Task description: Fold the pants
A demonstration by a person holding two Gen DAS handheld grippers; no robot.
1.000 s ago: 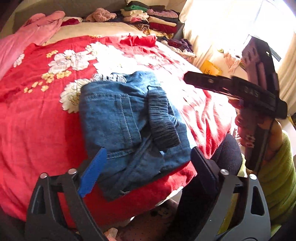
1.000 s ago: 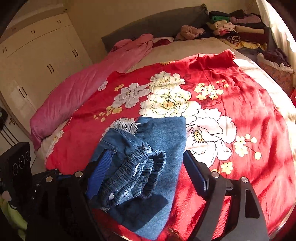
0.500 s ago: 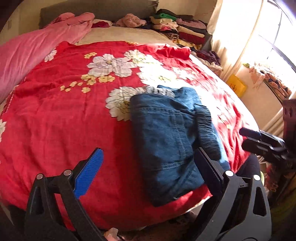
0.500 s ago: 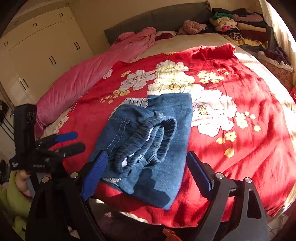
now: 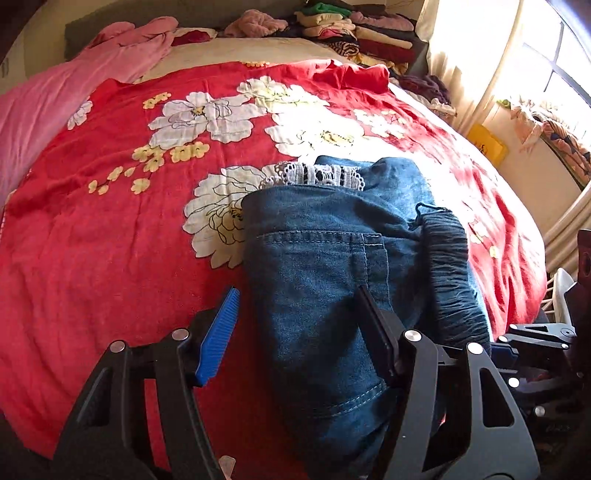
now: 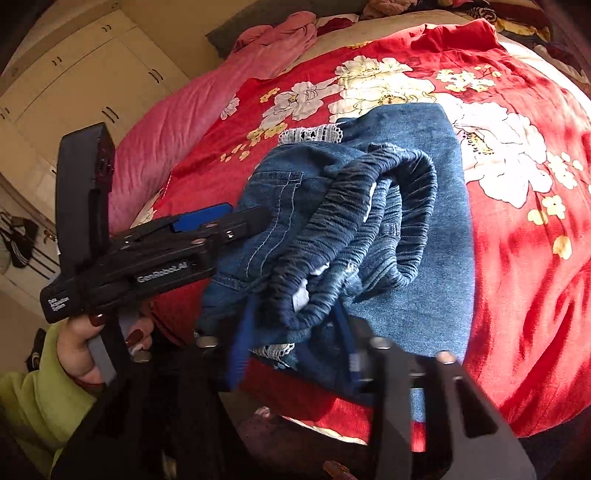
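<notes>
Folded blue jeans (image 5: 317,258) with a lace hem and a bunched elastic waistband (image 6: 373,206) lie near the front edge of the red flowered bedspread (image 5: 110,240). My left gripper (image 5: 297,295) straddles the jeans' left side. Its jaws are closing: the blue pad (image 5: 218,332) is over the bedspread, short of the denim, and the black finger rests on the denim. From the right wrist view the left gripper (image 6: 243,218) reaches in from the left. My right gripper (image 6: 295,317), blurred, is closing on the near end of the waistband, which fills the gap between its pads.
A pink blanket (image 5: 74,81) lies along the bed's left side. Stacked folded clothes (image 5: 354,33) sit at the headboard. A white wardrobe (image 6: 85,81) stands to the left. A hand in a green sleeve (image 6: 40,398) holds the left gripper. The bed's front edge is right below both grippers.
Both grippers came down and in onto the jeans' near end. The left jaws narrowed around the denim's left side. The right jaws went from wide apart to closed around the waistband.
</notes>
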